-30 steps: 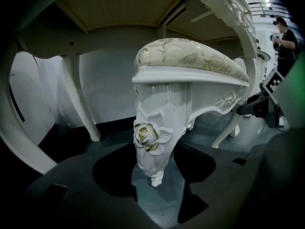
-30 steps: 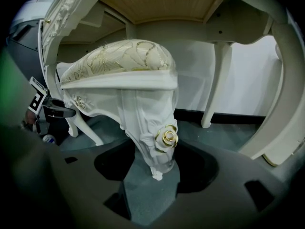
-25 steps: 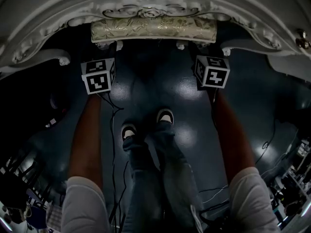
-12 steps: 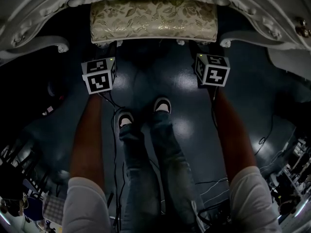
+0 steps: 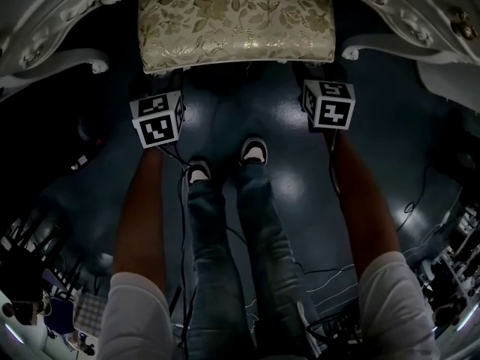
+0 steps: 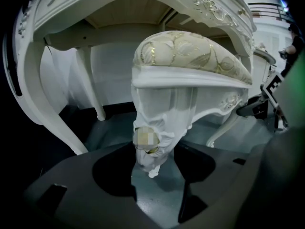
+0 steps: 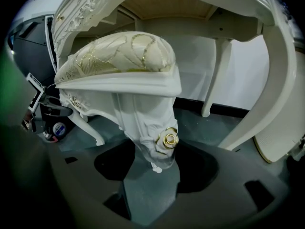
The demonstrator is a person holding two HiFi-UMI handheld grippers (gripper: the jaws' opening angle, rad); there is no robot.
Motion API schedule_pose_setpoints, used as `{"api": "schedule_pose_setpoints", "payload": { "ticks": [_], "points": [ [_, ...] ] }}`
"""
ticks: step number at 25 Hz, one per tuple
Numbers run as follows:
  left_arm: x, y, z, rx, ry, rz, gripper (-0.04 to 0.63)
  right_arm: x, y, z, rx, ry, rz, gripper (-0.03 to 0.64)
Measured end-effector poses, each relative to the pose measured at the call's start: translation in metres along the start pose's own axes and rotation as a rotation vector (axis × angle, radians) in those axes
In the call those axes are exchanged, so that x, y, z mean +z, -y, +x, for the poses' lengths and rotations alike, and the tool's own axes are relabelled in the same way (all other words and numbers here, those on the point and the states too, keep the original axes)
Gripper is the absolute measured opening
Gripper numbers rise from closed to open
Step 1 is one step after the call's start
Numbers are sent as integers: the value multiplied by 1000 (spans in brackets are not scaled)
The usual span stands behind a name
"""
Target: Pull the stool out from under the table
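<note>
The stool (image 5: 235,27), white with a gold-patterned cushion, stands partly out from under the white carved table (image 5: 45,43). My two marker cubes (image 5: 157,118) (image 5: 328,103) sit just in front of its near corners; the jaws are hidden below them. In the left gripper view, the left gripper (image 6: 155,163) is shut on a carved stool leg (image 6: 152,137), with the cushion (image 6: 190,56) above it. In the right gripper view, the right gripper (image 7: 152,163) is shut on another stool leg (image 7: 152,137) bearing a gold rosette (image 7: 170,139).
Curved table legs (image 6: 52,113) (image 7: 267,104) flank the stool on both sides. The person's shoes (image 5: 197,172) (image 5: 255,151) stand on the dark floor just behind the grippers. Cables (image 5: 176,163) trail over the floor, and clutter lies at the lower corners (image 5: 30,276) (image 5: 450,268).
The stool has slid out from under the table toward the person, showing more cushion. Both grippers moved back with it, and the left foot has stepped back.
</note>
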State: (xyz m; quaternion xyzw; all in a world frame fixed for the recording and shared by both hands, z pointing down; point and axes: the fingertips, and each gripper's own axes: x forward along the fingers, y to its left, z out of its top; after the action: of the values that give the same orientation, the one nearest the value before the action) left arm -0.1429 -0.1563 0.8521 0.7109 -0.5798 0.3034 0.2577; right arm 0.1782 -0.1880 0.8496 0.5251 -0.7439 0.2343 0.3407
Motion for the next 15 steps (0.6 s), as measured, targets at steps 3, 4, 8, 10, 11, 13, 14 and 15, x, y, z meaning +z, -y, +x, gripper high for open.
{"api": "schedule_pose_setpoints", "payload": {
  "ticks": [3, 4, 8, 10, 11, 13, 14, 15],
  "points": [
    [-7, 3, -7, 0, -1, -7, 250, -7, -1, -6, -3, -1, -3, 262],
    [-9, 4, -8, 1, 0, -9, 250, -8, -2, -7, -3, 1, -4, 262],
    [-12, 4, -10, 6, 8, -14, 250, -11, -3, -9, 2, 3, -4, 262],
    [-11, 4, -10, 9, 7, -15, 250, -11, -3, -7, 5, 3, -4, 262],
    [-11, 4, -9, 11, 5, -16, 250, -11, -2, -7, 5, 1, -4, 262],
    [-11, 5, -9, 12, -4, -18, 250, -11, -2, -7, 5, -5, -4, 262],
    [-12, 5, -10, 11, -11, -18, 250, -11, -2, -7, 5, -9, -4, 262],
    [-12, 5, -11, 10, -18, -17, 250, -12, -2, -8, 5, -16, -4, 262]
  ]
}}
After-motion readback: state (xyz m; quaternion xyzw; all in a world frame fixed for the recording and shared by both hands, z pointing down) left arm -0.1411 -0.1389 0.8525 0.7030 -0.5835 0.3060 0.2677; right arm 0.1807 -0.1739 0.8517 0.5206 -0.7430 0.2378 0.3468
